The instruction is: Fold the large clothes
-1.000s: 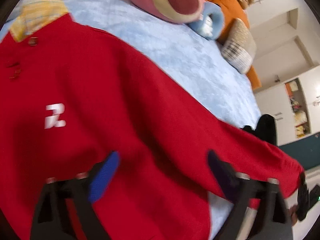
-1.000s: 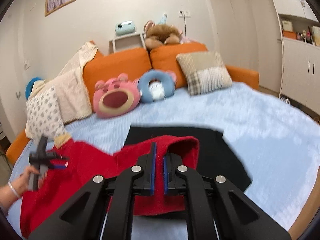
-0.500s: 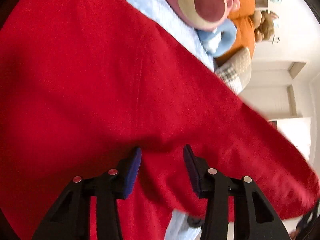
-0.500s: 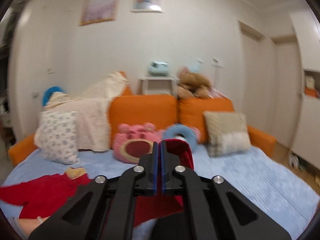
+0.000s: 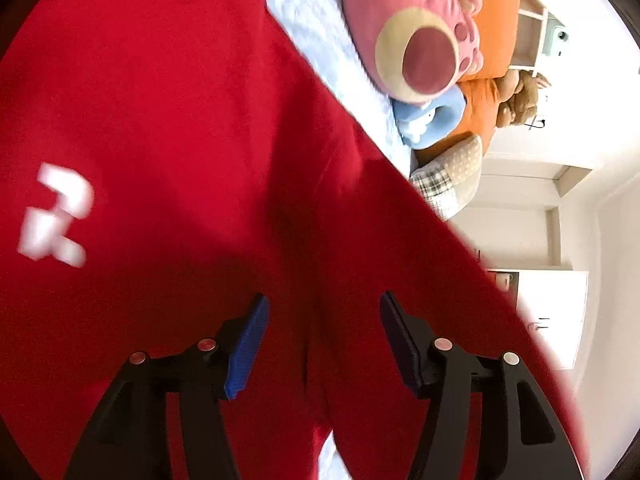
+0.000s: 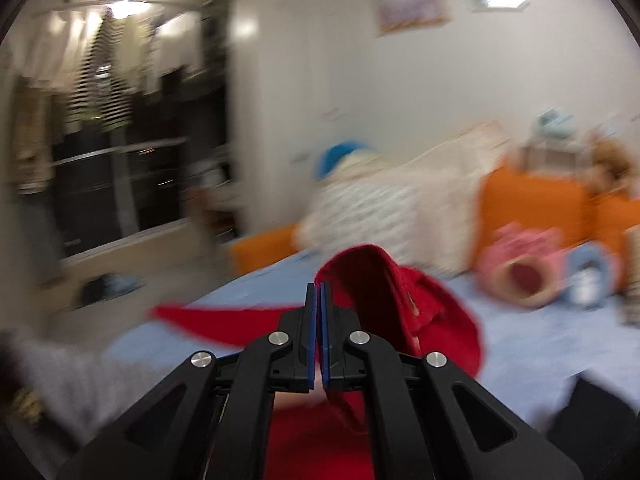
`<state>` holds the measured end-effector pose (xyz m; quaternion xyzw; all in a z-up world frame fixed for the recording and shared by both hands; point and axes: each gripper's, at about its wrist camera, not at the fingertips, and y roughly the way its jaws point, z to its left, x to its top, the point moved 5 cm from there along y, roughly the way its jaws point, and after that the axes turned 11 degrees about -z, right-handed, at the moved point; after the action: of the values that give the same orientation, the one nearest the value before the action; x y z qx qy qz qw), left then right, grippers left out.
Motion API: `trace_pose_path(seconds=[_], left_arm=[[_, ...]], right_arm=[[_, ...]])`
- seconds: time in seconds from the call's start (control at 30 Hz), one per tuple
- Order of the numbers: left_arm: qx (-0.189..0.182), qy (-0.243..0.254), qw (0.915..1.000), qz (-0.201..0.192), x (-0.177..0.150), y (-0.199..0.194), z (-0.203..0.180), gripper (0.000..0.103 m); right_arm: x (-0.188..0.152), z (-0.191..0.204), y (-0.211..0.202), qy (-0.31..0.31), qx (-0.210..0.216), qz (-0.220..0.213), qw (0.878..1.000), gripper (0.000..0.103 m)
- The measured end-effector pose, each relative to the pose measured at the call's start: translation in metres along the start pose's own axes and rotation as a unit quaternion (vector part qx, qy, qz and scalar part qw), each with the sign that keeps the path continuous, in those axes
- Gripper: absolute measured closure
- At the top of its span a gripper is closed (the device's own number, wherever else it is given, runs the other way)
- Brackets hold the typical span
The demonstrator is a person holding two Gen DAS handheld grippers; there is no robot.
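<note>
In the left wrist view the red garment (image 5: 180, 128) runs off the frame from 6 round to 12 o'clock, hiding most of the bed (image 5: 304, 12); its white mark (image 5: 56, 216) at 9 o'clock is smeared beyond reading. The right wrist view is motion-blurred: the window (image 6: 120, 152) at 10 o'clock and pink plush cushion (image 6: 524, 268) at 3 o'clock lack detail.

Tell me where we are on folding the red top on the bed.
Early stage. Nothing looks finished: the red knit top with the white emblem lies mostly spread on the pale blue bedspread. In hand: the right gripper is shut on a raised edge of it. The left gripper hovers over the body, jaws opening, gripping nothing. Left: complete that fold and the remaining ones.
</note>
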<state>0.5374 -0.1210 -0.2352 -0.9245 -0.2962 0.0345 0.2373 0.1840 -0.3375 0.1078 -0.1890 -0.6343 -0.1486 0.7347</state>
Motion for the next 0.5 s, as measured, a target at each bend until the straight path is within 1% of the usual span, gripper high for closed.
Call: trace_pose_path(seconds=[0.07, 0.13, 0.17, 0.23, 0.3, 0.33, 0.4, 0.43, 0.5], left_arm=[[0.004, 0.017, 0.9998, -0.012, 0.012, -0.022, 0.001, 0.042], [0.013, 0.020, 0.9992, -0.034, 0.028, -0.051, 0.008, 0.042], [0.018, 0.021, 0.9987, -0.042, 0.034, -0.061, 0.010, 0.042], [0.033, 0.036, 0.9972, -0.056, 0.044, -0.081, 0.013, 0.042], [0.041, 0.055, 0.9961, -0.055, 0.046, -0.099, 0.015, 0.042], [0.042, 0.064, 0.9958, -0.050, 0.044, -0.107, 0.015, 0.042], [0.044, 0.080, 0.9950, -0.040, 0.037, -0.115, 0.015, 0.042], [0.043, 0.088, 0.9945, -0.035, 0.031, -0.119, 0.016, 0.041], [0.043, 0.106, 0.9933, -0.020, 0.017, -0.120, 0.015, 0.036]], right_arm=[[-0.028, 0.027, 0.012, -0.007, 0.023, 0.017, 1.000, 0.101], [-0.060, 0.050, 0.030, -0.007, 0.043, 0.042, 0.998, 0.101], [-0.075, 0.056, 0.036, -0.004, 0.046, 0.050, 0.998, 0.101], [-0.112, 0.070, 0.057, 0.005, 0.057, 0.080, 0.995, 0.101], [-0.147, 0.086, 0.069, 0.004, 0.051, 0.106, 0.993, 0.101], [-0.159, 0.089, 0.074, 0.004, 0.044, 0.114, 0.992, 0.101], [-0.195, 0.093, 0.083, -0.014, 0.027, 0.141, 0.989, 0.101], [-0.208, 0.093, 0.086, -0.026, 0.013, 0.152, 0.988, 0.100], [-0.222, 0.090, 0.088, -0.028, 0.006, 0.171, 0.985, 0.097]])
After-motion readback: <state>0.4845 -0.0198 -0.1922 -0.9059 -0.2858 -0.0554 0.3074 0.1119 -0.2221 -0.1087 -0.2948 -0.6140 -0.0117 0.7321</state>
